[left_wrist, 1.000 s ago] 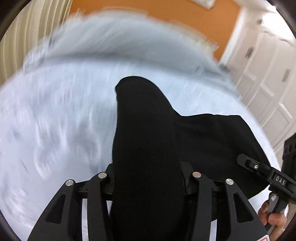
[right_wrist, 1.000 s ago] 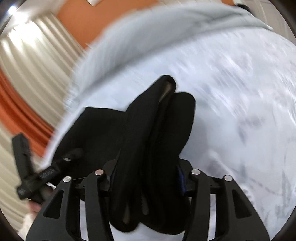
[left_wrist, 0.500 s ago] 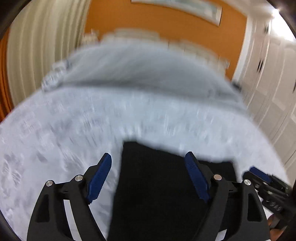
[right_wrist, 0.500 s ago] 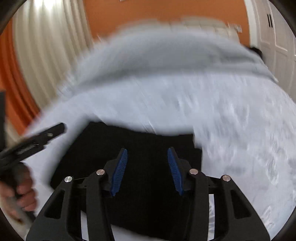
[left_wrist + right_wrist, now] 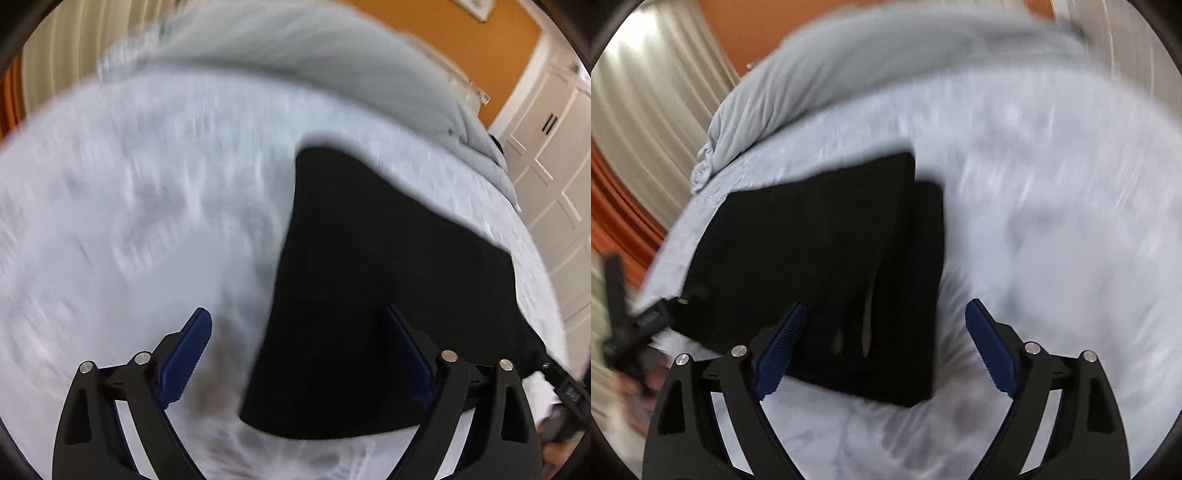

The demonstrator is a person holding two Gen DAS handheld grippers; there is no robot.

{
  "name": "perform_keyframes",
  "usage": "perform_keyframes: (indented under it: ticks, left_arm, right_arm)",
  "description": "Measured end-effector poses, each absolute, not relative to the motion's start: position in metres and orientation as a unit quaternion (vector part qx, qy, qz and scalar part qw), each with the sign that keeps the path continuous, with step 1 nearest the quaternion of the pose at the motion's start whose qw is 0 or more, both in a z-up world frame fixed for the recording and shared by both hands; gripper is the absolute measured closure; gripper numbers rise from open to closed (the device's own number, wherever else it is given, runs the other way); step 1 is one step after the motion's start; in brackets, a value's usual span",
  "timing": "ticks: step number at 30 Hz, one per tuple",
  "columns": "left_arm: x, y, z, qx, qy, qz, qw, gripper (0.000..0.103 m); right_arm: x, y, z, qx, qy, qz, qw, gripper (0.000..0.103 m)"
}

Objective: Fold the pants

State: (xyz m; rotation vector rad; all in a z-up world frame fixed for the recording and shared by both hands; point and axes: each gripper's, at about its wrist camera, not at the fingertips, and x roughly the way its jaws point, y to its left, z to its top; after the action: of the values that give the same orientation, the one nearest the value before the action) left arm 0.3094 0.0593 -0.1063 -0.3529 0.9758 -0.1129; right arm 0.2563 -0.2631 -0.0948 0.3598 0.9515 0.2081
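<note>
Left wrist view, folded black pants (image 5: 388, 288) flat on white bed (image 5: 129, 221), left gripper (image 5: 299, 354) opening astride their edge, gripping nothing, right gripper (image 5: 886, 347) likewise opening, empty, above the pants' corner.

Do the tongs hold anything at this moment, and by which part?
Nothing is held. Both tongs, left and right, are opening with bare pads; the folded black pants lie free on the bed.

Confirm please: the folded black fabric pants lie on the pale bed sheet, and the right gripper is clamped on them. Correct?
Not quite. The folded black fabric pants do lie on the pale bed sheet, but the right gripper is not clamped: its jaws are opening, pads clear of the cloth, as the right wrist view shows.
</note>
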Motion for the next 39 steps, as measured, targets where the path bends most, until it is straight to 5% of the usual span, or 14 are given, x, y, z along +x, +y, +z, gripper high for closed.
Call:
perform_keyframes:
  ticks: [1, 2, 5, 7, 10, 12, 14, 18, 21, 27, 39]
  left_arm:
    - [0.309, 0.063, -0.115, -0.197, 0.458, -0.053, 0.865, 0.008]
    - [0.308, 0.061, -0.115, -0.2, 0.446, -0.052, 0.871, 0.009]
    - [0.299, 0.047, -0.105, -0.208, 0.439, -0.08, 0.87, 0.06]
    - [0.284, 0.041, -0.081, -0.184, 0.436, -0.091, 0.876, 0.067]
    - [0.259, 0.04, -0.068, -0.165, 0.454, -0.105, 0.869, 0.065]
    - [0.26, 0.039, -0.084, -0.154, 0.482, -0.096, 0.857, 0.046]
    - [0.259, 0.044, -0.096, -0.143, 0.467, -0.078, 0.869, 0.028]
    - [0.232, 0.041, -0.055, -0.086, 0.418, -0.051, 0.903, 0.032]
    - [0.202, 0.035, -0.01, -0.043, 0.368, -0.028, 0.928, 0.031]
    - [0.124, 0.017, 0.054, 0.006, 0.315, -0.006, 0.949, 0.018]
    - [0.037, 0.018, -0.009, 0.013, 0.343, -0.014, 0.939, 0.016]
  right_arm:
    - [0.259, -0.264, -0.104, 0.195, 0.46, 0.115, 0.859, 0.021]
    - [0.259, -0.263, -0.109, 0.208, 0.455, 0.124, 0.857, 0.038]
    - [0.258, -0.259, -0.097, 0.215, 0.45, 0.147, 0.854, 0.063]
    - [0.244, -0.261, -0.073, 0.197, 0.441, 0.162, 0.86, 0.064]
    - [0.226, -0.259, -0.071, 0.167, 0.451, 0.176, 0.859, 0.056]
    - [0.226, -0.259, -0.098, 0.134, 0.481, 0.146, 0.854, 0.033]
    - [0.214, -0.276, -0.101, 0.186, 0.464, 0.13, 0.856, 0.031]
    - [0.171, -0.27, -0.031, 0.13, 0.417, 0.074, 0.897, 0.032]
    - [0.137, -0.249, 0.017, 0.07, 0.369, 0.04, 0.926, 0.016]
    - [0.066, -0.209, 0.078, 0.035, 0.301, 0.022, 0.953, 0.005]
    - [-0.005, -0.224, -0.018, 0.06, 0.35, -0.037, 0.934, 0.005]
